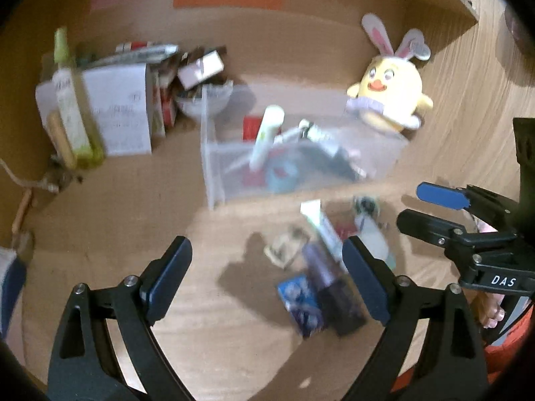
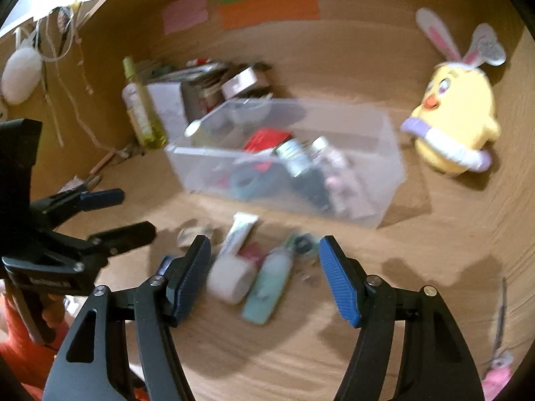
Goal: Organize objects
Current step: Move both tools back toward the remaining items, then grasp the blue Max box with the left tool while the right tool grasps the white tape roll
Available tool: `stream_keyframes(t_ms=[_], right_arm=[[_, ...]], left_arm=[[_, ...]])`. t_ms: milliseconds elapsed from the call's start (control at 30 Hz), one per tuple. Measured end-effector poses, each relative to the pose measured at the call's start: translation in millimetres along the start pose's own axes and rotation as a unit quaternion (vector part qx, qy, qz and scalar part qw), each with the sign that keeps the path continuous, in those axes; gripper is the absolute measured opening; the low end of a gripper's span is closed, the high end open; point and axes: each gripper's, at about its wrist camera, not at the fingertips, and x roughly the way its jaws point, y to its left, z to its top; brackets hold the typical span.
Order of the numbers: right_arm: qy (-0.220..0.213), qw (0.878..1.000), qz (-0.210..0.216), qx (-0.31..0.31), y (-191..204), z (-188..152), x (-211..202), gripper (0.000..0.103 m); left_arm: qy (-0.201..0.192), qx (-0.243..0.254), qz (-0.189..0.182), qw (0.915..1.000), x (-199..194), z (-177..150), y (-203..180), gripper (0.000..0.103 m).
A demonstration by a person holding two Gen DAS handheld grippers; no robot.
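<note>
Warm dim light, heavy motion blur (fisheye-bent edges), soft shadows.

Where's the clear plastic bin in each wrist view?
Left wrist: clear plastic bin sits centre frame, just right of middle, beyond the left gripper.
Right wrist: bin centre frame, above the right gripper.
Shared landmark: yellow chick plush, right of the bin in both.

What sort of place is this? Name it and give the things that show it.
Probably a home desk or shelf nook: a wooden surface with wooden walls, a yellow plush chick, paper notes stuck on the back wall, and a clear bin of toiletries.
</note>
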Motion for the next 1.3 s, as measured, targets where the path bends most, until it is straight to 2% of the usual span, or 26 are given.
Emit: stream_keyframes(t_ms=[133, 233, 300, 400, 467, 700, 800, 867, 900, 1033, 1133, 1300], right_arm=[[0.026, 1.000, 0.007, -0.008, 11.7, -12.5, 17.0, 0.056], [0.044, 0.999, 0.017, -0.006, 14.9, -16.9, 28.9, 0.045], [0.049, 0.999, 0.009, -0.009, 16.6, -18.2, 34.9, 0.035], [0.047, 0.999, 0.001, -0.016, 20.2, -18.7, 37.9, 0.030], [0.046, 0.999, -0.002, -0.019, 21.4, -18.4, 37.5, 0.022], [0.019, 1.000, -0.015, -0.018, 16.7, -17.9, 19.2, 0.022], [0.008, 1.000, -0.018, -0.012, 11.3, -17.9, 9.1, 0.022], [0.002, 1.000, -0.021, -0.008, 7.5, -18.1, 3.1, 0.022], [-0.001, 1.000, -0.022, -0.005, 5.3, -18.3, 0.3, 0.022], [-0.012, 1.000, -0.028, 0.005, -3.0, -18.6, -9.9, 0.022], [-0.020, 0.999, -0.034, 0.014, -11.1, -18.3, -17.0, 0.022], [-0.032, 0.998, -0.040, 0.033, -25.1, -15.6, -27.1, 0.022]], left_arm=[[0.024, -0.001, -0.003, 0.9997, 3.0, -23.2, 6.6, 0.092], [0.041, 0.002, -0.003, 0.9992, 2.5, -39.4, 10.3, 0.092], [0.047, 0.005, -0.003, 0.9989, 1.8, -46.5, 9.8, 0.092], [0.053, 0.015, -0.003, 0.9985, 3.5, -51.8, 3.8, 0.092], [0.056, 0.022, -0.003, 0.9982, 7.1, -51.9, -1.1, 0.092], [0.072, 0.045, 0.000, 0.9964, 23.1, -43.5, -17.5, 0.092], [0.072, 0.049, 0.008, 0.9961, 28.5, -38.0, -21.8, 0.081], [0.068, 0.051, 0.015, 0.9962, 29.2, -36.3, -22.8, 0.068], [0.065, 0.050, 0.017, 0.9965, 29.1, -35.5, -22.4, 0.065], [0.061, 0.042, 0.021, 0.9970, 25.9, -33.1, -15.4, 0.027], [0.061, 0.029, 0.016, 0.9976, 24.1, -32.0, -7.8, 0.027], [0.039, 0.007, 0.023, 0.9990, 11.8, -25.7, 4.4, 0.027]])
